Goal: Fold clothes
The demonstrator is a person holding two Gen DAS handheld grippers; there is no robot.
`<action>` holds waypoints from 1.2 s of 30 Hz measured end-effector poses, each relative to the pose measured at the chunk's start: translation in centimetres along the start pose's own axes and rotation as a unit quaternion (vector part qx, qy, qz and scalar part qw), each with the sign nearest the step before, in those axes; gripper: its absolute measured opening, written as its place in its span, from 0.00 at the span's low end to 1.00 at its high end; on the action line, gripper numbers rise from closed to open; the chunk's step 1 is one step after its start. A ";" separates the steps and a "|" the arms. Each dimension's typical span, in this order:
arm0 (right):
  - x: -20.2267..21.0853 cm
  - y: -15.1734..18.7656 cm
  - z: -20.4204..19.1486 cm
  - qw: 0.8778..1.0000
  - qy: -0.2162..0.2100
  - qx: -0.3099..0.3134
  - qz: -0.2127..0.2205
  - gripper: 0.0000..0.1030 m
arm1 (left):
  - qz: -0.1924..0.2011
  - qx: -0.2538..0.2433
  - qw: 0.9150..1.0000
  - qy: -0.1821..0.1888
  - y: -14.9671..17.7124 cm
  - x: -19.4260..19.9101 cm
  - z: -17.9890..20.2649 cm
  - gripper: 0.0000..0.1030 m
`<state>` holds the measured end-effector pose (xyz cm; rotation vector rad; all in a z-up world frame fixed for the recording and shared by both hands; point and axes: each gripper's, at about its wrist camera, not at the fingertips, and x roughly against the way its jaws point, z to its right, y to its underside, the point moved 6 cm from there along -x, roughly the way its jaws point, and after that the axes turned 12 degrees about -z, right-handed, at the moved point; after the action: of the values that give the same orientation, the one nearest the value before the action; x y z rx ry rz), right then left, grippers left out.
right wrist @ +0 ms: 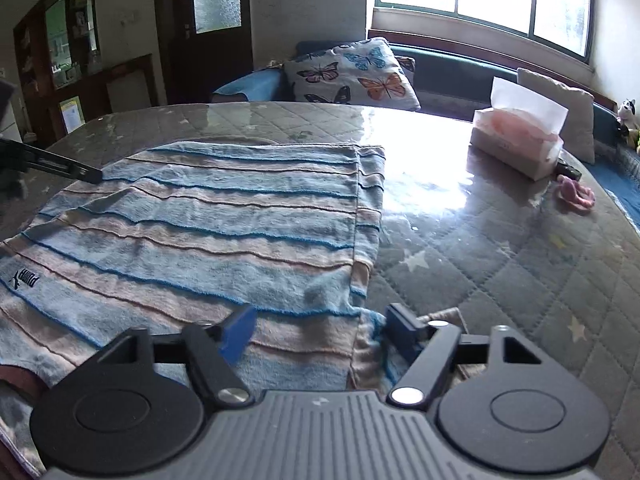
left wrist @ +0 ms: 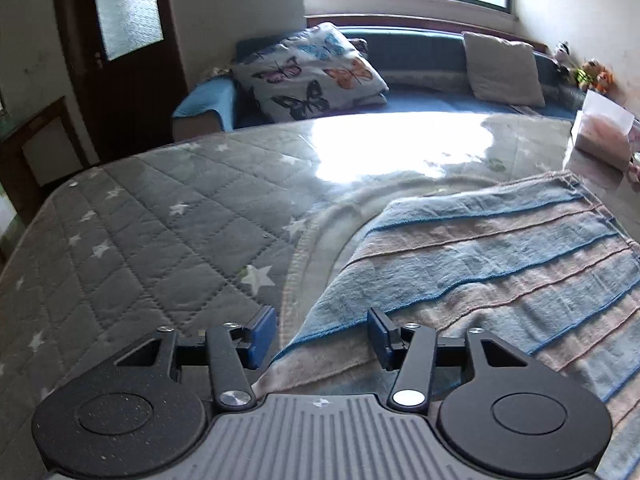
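Both tongs spread over the striped cloth, nothing pinched yet

Left wrist view: the left gripper (left wrist: 322, 334) stands open above the near left corner of the striped cloth (left wrist: 500, 264), which lies flat on the quilted table cover (left wrist: 132, 216); closing too shallow may catch one layer only, or the cover beneath; right wrist view: the right gripper (right wrist: 320, 330) gapes wide over the folded right edge of the cloth (right wrist: 208, 224); a lopsided grasp could skew the fold; the tissue box (right wrist: 520, 140) sits well apart.

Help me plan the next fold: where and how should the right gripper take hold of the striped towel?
Grip the striped towel at its near right corner, where the hemmed edge lies flat just ahead of the open right gripper. Probably come in low from the near side, sliding one finger under the edge.
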<state>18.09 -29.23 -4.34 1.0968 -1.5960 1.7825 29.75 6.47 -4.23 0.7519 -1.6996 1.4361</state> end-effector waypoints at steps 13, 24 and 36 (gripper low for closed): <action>-1.1 0.2 -0.8 1.000 0.003 0.022 0.016 0.99 | 0.045 -0.055 0.995 0.064 1.0 3.4 3.8 0.03; -1.4 0.2 -0.9 1.000 0.000 0.019 0.024 0.99 | 0.027 -0.131 0.982 0.133 3.2 4.1 9.1 0.07; -1.4 0.2 -0.8 1.000 0.001 0.016 0.025 1.00 | 0.018 0.002 0.998 0.064 0.7 2.0 2.7 0.46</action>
<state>18.49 -28.25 -5.60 1.0778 -1.6135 1.8468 27.68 4.05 -3.09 0.6192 -1.6203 1.4802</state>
